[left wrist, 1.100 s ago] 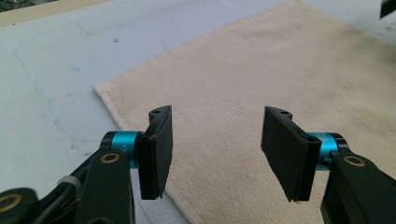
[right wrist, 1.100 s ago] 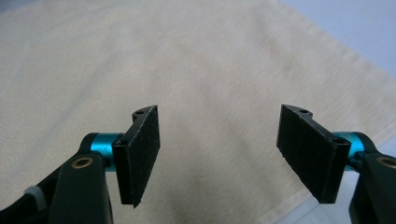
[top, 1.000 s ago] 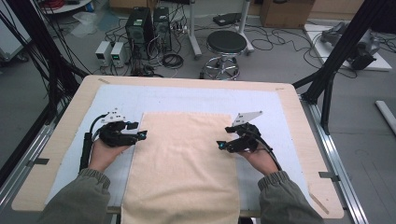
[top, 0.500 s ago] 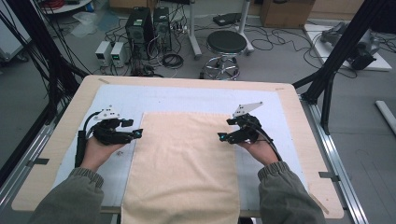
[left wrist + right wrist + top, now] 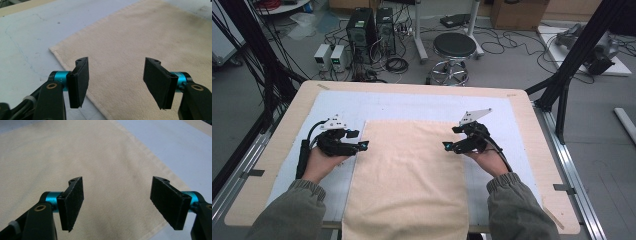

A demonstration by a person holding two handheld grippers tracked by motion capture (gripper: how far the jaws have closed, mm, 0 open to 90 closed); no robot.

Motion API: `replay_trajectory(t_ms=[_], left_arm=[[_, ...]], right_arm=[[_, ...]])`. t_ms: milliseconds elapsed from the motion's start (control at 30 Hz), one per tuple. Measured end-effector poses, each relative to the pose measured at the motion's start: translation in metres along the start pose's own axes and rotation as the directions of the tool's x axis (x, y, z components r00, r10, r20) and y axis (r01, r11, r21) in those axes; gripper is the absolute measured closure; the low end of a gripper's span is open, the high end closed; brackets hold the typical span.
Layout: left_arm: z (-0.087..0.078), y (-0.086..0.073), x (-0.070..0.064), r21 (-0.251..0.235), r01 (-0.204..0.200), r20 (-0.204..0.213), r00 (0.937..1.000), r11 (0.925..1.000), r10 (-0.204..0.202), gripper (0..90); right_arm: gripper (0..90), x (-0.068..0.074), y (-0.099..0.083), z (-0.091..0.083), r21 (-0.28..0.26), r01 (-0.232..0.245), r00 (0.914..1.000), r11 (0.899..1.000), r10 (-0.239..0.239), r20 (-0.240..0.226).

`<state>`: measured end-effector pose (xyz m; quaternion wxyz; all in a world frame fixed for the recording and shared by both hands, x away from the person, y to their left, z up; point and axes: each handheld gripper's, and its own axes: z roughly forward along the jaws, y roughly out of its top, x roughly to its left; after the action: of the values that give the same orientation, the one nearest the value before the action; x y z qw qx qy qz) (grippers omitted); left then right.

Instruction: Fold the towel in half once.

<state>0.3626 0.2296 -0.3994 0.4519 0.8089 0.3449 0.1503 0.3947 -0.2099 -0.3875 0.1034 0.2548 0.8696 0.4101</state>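
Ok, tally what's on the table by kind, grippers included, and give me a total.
Beige towel: 1
Pale blue mat under it: 1
Grippers: 2, the left gripper and the right gripper, both open at the towel's far corners
Total: 4

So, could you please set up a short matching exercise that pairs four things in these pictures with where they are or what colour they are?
Things:
1. left tool
2. right tool
3. towel
4. stool

Descriptions:
A. on the floor beyond the table's far edge
B. beige, spread flat, hanging over the near edge
C. open at the towel's right edge
D. open at the towel's left edge

Pairs: 1-D, 2-C, 3-B, 4-A
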Motion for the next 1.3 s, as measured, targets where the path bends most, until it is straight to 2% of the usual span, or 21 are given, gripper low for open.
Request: replay_trajectory(t_ms=[100,167,300,400,500,633,733,800,1000,1067,1233,1300], left_arm=[[0.001,0.003,0.002,-0.005,0.002,-0.013,0.9999,1.0,-0.002,39.4],[0.001,0.01,0.006,-0.004,0.0,-0.024,0.9997,1.0,0.0,39.4],[0.006,0.015,0.012,-0.044,0.008,-0.06,0.9982,0.999,-0.011,42.0],[0.019,0.009,0.018,-0.001,0.035,-0.067,0.9971,0.9994,-0.035,42.0],[0.031,0.004,0.021,0.041,0.056,-0.082,0.9952,0.9976,-0.053,41.9],[0.042,0.001,0.024,0.031,0.064,-0.098,0.9933,0.9975,-0.061,43.3],[0.048,-0.002,0.026,0.046,0.077,-0.115,0.9909,0.996,-0.071,43.6],[0.05,-0.003,0.027,0.044,0.089,-0.152,0.985,0.9951,-0.081,44.3],[0.055,-0.005,0.027,0.051,0.104,-0.139,0.9856,0.9932,-0.096,47.0],[0.056,-0.005,0.027,0.056,0.118,-0.132,0.9852,0.9915,-0.11,47.4],[0.058,-0.006,0.026,0.069,0.118,-0.146,0.9836,0.9907,-0.107,47.6],[0.059,-0.007,0.026,0.07,0.113,-0.141,0.9847,0.9912,-0.102,48.8]], right_arm=[[26.8,-0.006,0.004,-0.004,-0.01,-0.01,0.9999,1.0,0.011,0.013],[26.9,-0.009,0.01,-0.008,-0.012,-0.009,0.9996,1.0,0.009,0.028],[27.2,-0.015,0.019,-0.007,-0.023,-0.005,0.9985,1.0,0.006,0.055],[27.2,-0.022,0.017,0.002,-0.018,-0.028,0.9972,0.999,0.029,0.069],[27.2,-0.03,0.011,0.015,0.027,-0.042,0.9953,0.999,0.039,0.089],[28.1,-0.04,0.004,0.025,0.035,-0.075,0.9919,0.997,0.071,0.105],[29.5,-0.044,0.0,0.03,0.057,-0.089,0.9907,0.994,0.082,0.108],[29.6,-0.047,-0.004,0.033,0.07,-0.093,0.9902,0.993,0.085,0.111],[31.5,-0.052,-0.021,0.038,0.077,-0.134,0.9852,0.988,0.124,0.118],[32.5,-0.053,-0.026,0.039,0.082,-0.139,0.9848,0.987,0.128,0.117],[34.4,-0.054,-0.031,0.039,0.076,-0.142,0.9841,0.987,0.132,0.119],[36.1,-0.054,-0.03,0.039,0.072,-0.142,0.9837,0.987,0.133,0.121]])
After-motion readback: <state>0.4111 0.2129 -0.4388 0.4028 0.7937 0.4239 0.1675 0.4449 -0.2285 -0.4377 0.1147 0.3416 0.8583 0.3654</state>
